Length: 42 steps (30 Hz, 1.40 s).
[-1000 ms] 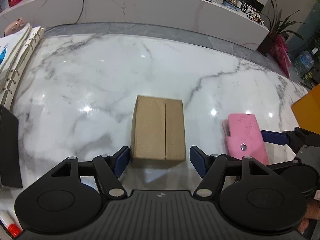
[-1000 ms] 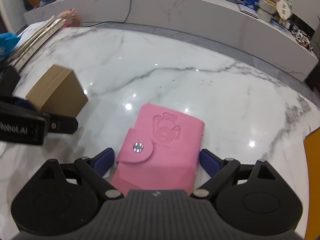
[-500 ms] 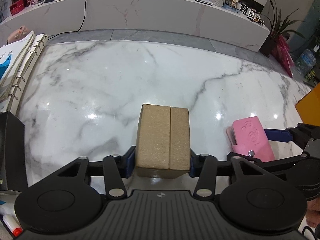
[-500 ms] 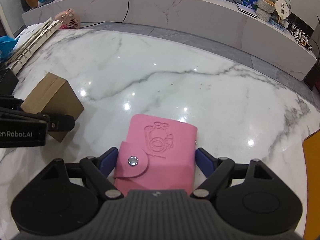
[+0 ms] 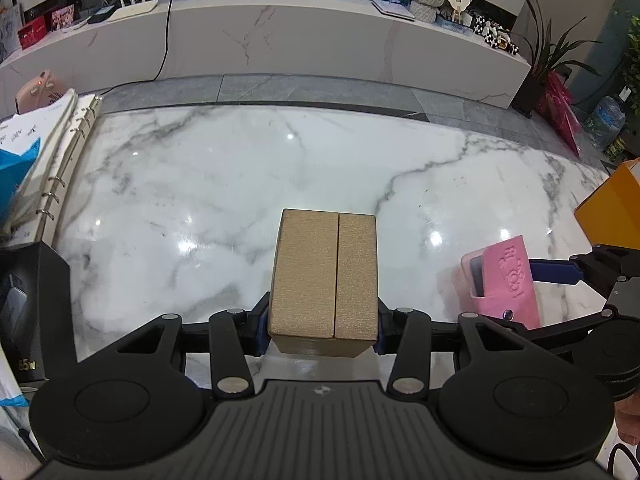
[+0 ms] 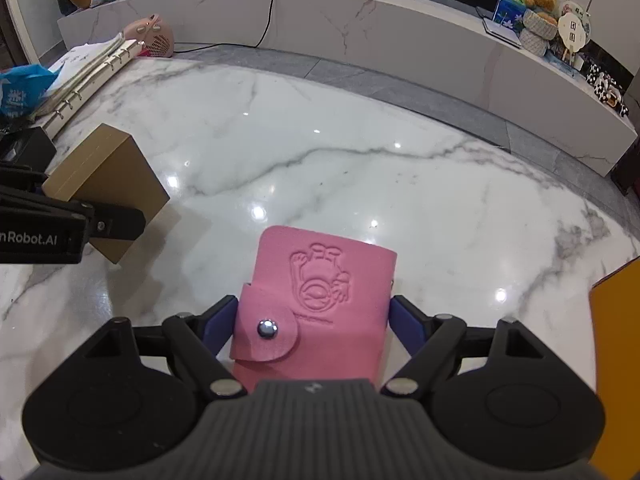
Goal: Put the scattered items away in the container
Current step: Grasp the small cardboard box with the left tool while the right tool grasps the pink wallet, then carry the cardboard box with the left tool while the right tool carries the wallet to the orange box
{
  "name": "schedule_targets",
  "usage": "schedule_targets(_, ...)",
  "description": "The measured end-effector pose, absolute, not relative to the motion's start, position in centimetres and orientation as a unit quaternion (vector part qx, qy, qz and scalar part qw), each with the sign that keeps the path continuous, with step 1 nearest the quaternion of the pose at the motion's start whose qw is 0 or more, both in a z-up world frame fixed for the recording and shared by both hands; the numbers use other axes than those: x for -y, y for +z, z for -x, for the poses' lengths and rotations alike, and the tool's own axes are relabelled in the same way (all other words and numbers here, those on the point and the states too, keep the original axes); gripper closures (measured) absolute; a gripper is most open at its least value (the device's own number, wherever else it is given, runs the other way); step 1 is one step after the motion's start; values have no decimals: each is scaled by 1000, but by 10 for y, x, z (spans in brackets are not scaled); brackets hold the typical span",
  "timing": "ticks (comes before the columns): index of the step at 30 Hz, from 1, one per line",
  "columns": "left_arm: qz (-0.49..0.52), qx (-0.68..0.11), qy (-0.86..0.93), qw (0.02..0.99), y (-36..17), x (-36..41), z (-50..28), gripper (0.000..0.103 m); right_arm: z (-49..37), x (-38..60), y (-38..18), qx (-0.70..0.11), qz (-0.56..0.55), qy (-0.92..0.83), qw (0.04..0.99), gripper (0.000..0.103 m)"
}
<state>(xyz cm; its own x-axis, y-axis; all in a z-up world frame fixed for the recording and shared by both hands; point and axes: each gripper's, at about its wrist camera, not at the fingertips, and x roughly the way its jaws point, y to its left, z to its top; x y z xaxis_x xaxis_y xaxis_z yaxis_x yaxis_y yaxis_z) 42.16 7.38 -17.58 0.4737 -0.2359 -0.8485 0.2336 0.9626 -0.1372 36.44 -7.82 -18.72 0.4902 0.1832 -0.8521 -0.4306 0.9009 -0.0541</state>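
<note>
Marble tabletop (image 5: 208, 184): fingers (image 5: 262, 326) clamp box (image 5: 324, 276)

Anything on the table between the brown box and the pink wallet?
No. Between the brown box and the pink wallet only bare marble table shows, in the left wrist view.

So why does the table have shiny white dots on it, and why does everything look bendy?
Left wrist view: the dots are lamp glare on the glossy marble table, brightest near the brown cardboard box. Right wrist view: more glare dots beyond the pink card wallet. Both views: the fisheye lens bows straight edges, such as the white counter; both pictures are sharp.
</note>
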Motion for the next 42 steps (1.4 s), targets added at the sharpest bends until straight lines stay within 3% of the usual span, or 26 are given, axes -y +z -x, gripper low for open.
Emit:
schedule_targets(24,-33,-442,-148,884,-85,-44,-385,51,-333,118,-94,-410,121,172,888,22)
schedule_targets(42,-68,-370,-231,897,13,78,-335,51,-283,252,22,-326,117,114,931,22)
